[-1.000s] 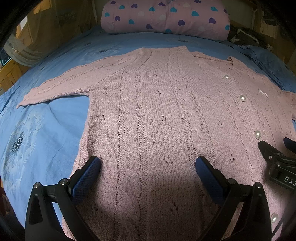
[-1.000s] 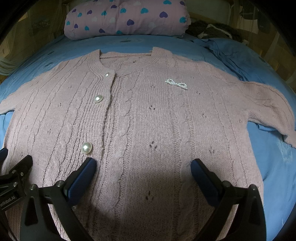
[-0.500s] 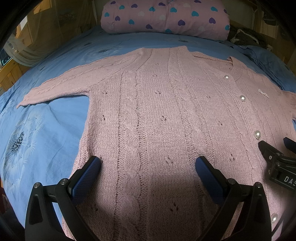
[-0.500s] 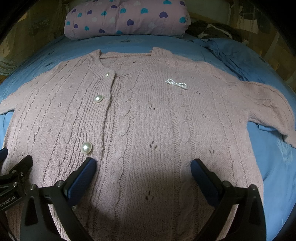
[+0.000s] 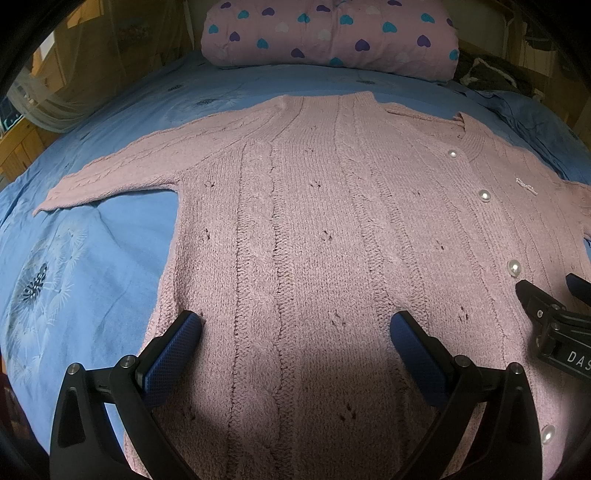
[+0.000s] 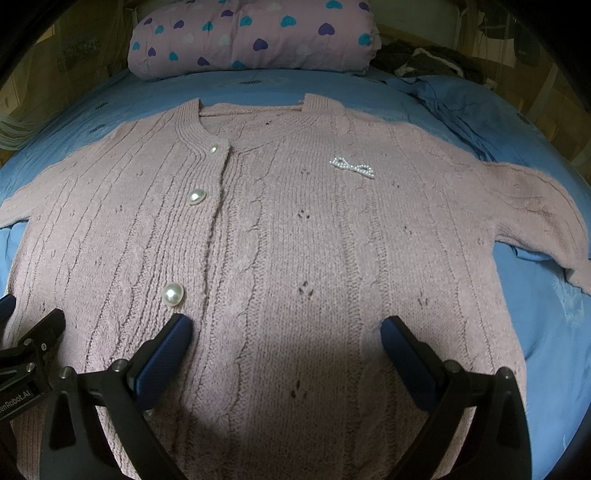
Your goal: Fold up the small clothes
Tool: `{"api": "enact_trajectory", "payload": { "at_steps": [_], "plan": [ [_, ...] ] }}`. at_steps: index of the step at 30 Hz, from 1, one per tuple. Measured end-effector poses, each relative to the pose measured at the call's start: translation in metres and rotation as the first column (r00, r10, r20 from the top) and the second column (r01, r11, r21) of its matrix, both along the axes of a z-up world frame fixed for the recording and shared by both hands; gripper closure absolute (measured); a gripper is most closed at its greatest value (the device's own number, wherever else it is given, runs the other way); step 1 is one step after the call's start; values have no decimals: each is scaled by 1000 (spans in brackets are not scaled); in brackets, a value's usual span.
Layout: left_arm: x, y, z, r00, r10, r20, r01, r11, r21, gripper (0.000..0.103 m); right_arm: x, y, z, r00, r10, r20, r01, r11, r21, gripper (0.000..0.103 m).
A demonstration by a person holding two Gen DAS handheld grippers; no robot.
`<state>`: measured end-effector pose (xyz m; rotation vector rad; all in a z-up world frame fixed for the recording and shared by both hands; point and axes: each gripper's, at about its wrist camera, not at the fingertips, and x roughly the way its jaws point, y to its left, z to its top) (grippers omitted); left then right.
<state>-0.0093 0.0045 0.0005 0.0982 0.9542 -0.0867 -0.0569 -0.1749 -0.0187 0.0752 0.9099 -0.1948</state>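
Observation:
A pink cable-knit cardigan (image 5: 314, 236) (image 6: 295, 240) with pearl buttons (image 6: 173, 293) and a small beaded bow (image 6: 351, 167) lies flat, front up, on a blue bedsheet (image 5: 92, 258). Both sleeves are spread out to the sides. My left gripper (image 5: 295, 328) hovers open over the cardigan's lower left half, nothing between its blue pads. Over the lower right half my right gripper (image 6: 286, 326) is open too, and empty. Each gripper's black body shows at the edge of the other's view: the right one (image 5: 554, 325), the left one (image 6: 26, 354).
A lilac pillow with coloured hearts (image 5: 332, 33) (image 6: 251, 33) lies at the head of the bed. Dark clothing (image 6: 424, 59) and a rumpled blue sheet (image 6: 472, 114) sit at the far right. Wooden furniture (image 5: 18, 147) stands beyond the bed's left edge.

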Motion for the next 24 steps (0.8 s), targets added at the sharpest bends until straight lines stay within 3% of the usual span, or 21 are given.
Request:
{"api": "enact_trajectory", "payload": {
  "at_steps": [20,24],
  "plan": [
    [7,-2,1,1000,-9,-15,9,1000,14,14,1,3,0,1000,-4,-1,4,1000,-21,0],
    [9,0,2,999,-38,-33,38,999,0,14,-1,-2,1,1000,-10,7,10,1000,30,0]
  ]
}}
